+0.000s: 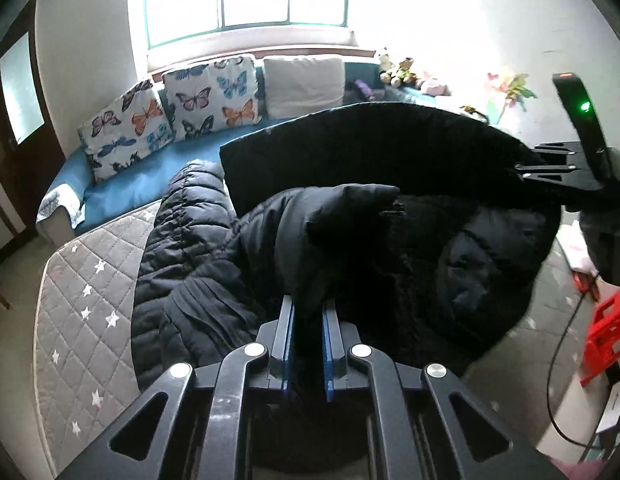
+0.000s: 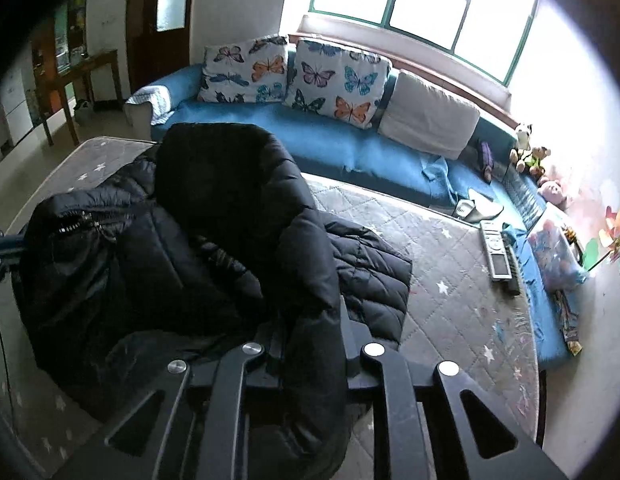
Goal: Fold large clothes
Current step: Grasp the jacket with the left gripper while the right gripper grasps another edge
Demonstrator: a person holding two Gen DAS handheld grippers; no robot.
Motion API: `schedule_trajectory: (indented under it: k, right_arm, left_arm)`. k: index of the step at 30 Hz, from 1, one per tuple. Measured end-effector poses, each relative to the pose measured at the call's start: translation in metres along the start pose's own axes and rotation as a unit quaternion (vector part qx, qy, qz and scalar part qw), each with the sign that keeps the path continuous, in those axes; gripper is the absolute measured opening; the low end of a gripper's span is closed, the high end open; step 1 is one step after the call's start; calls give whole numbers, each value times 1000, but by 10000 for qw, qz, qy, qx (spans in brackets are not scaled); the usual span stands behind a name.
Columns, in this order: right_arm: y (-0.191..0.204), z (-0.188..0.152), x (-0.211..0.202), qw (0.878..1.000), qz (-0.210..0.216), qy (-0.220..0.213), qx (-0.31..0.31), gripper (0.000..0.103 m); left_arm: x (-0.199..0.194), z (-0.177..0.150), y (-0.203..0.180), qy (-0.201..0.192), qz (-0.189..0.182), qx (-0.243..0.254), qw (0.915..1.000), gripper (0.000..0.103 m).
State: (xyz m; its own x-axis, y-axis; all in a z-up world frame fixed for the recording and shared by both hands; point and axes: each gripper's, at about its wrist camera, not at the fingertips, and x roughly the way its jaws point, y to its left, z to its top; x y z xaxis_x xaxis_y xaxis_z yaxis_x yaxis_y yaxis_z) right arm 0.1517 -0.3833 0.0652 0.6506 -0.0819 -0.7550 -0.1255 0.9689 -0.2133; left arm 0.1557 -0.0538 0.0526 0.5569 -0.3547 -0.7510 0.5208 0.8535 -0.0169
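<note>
A large black quilted puffer jacket (image 1: 198,264) lies bunched on a grey star-patterned mattress (image 1: 82,304). In the left wrist view my left gripper (image 1: 309,310) is shut on a fold of the jacket, the fabric pinched between its blue pads and lifted. The right gripper (image 1: 550,170) shows at the far right, holding a raised edge of the jacket. In the right wrist view the jacket (image 2: 198,232) drapes over my right gripper (image 2: 312,324), whose fingers are shut on a thick fold. The zip shows at the left, beside the left gripper (image 2: 0,248) at the picture's edge.
A blue sofa (image 2: 330,140) with butterfly cushions (image 2: 338,80) runs behind the mattress (image 2: 450,300) under a bright window. A remote control (image 2: 496,250) lies on the mattress's right side, with plush toys (image 2: 530,156) beyond. A red crate (image 1: 602,336) and a cable sit at the right.
</note>
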Motion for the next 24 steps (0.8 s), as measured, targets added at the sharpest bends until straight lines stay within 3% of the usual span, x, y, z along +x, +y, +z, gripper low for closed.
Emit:
schedule_trajectory:
  k: [5,9,16,18,21,24]
  right_arm:
    - [3,-31,-35,9997,-19,-206,-118,18]
    - [8,-66,-50,9997,-67,-104,-202,18]
    - [9,-113,-43,9970,-210,610,-436,18]
    - [8,-117,-42,9955,-196,790,-488,21]
    - [11,-118,-50,9937,-74,933,-610,23]
    - [23,-113,-65,9907,-40,913,-1003,25]
  left_arm:
    - [-60,-39,-34,-210,-133,332,9991,11]
    - [-108,-84,-70,-201,-409,700,9965,11]
    - [-141,-161,-121,462,-1161,872,9883,12]
    - [-144,-176,-130,615,-1219,941,9862,17]
    - [-152,-182,-133,761,-1203,1001,9847,16]
    - [-176,-179,-128,539,-1152,973,9871,16]
